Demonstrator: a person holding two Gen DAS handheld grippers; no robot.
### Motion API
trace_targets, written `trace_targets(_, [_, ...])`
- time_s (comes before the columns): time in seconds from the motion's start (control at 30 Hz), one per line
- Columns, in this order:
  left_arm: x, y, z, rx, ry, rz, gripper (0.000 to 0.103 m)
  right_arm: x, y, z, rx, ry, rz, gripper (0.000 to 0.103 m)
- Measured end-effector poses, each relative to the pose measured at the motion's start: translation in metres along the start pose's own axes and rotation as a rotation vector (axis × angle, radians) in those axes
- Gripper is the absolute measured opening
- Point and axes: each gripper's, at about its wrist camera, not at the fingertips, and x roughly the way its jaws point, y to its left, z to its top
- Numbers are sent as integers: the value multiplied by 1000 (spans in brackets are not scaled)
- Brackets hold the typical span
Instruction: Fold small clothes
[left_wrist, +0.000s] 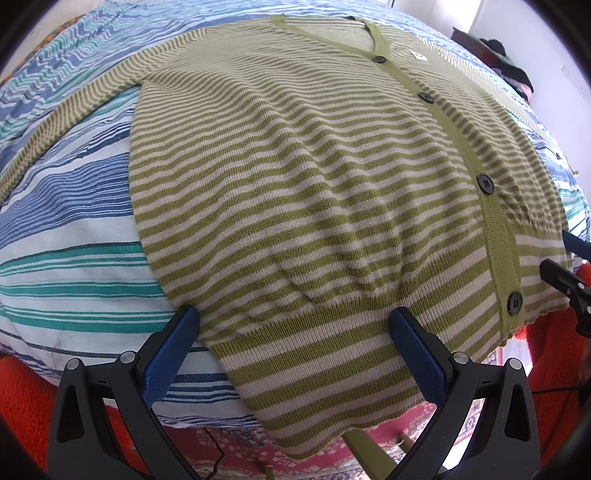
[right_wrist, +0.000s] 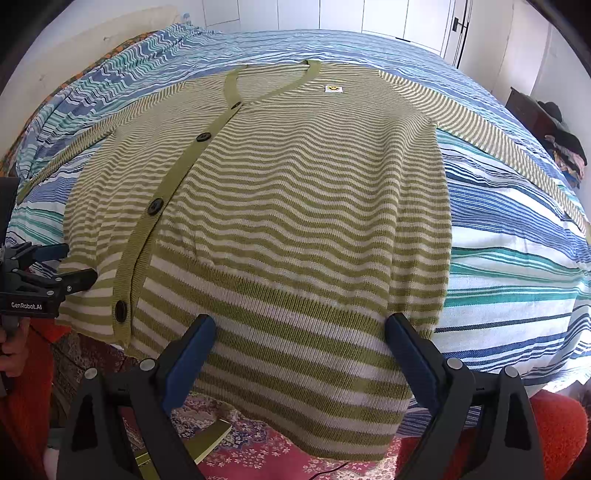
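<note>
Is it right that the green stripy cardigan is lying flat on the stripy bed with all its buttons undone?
Not quite. The cardigan does lie flat on the striped bedspread, but the black buttons are done up, not undone: the front band runs closed from neckline to hem. The right wrist view shows it best.

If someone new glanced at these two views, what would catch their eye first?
A green-and-cream striped cardigan lies spread flat, buttoned, across the blue-striped bedsheet, its hem hanging over the near edge. Both the left gripper and right gripper sit open at that hem, gripping nothing.
</note>
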Motion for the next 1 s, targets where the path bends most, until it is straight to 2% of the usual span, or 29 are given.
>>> trace_targets(0.37, [1,-1,-1,3,-1,-5,102,-3,-1,0,10,-5,6,93])
trace_targets(0.43, [1,-1,-1,3,-1,-5,102,-10,-9,2,54,-10,47,92])
trace_targets(0.5, [1,-1,-1,2,-1,-5,102,-26,-31,8,146,-50,144,92])
trace_targets(0.57, [1,-2,-1,3,-2,-3,102,-45,-65,18,229,-109,189,92])
trace_targets(0.63, [1,-3,-1,3,-3,0,102,-64,-113,33,310,-174,185,92])
trace_targets(0.8, [2,-4,-1,3,-4,1,102,-101,-281,60,614,-349,67,92])
trace_targets(0.87, [1,-4,-1,3,-4,2,102,-105,-354,58,782,-387,40,92])
trace_targets(0.93, [1,-5,0,2,-4,5,102,-101,-415,43,963,-400,75,92])
trace_targets(1.0, [2,-6,0,1,-3,12,102,-92,-458,21,1140,-427,132,90])
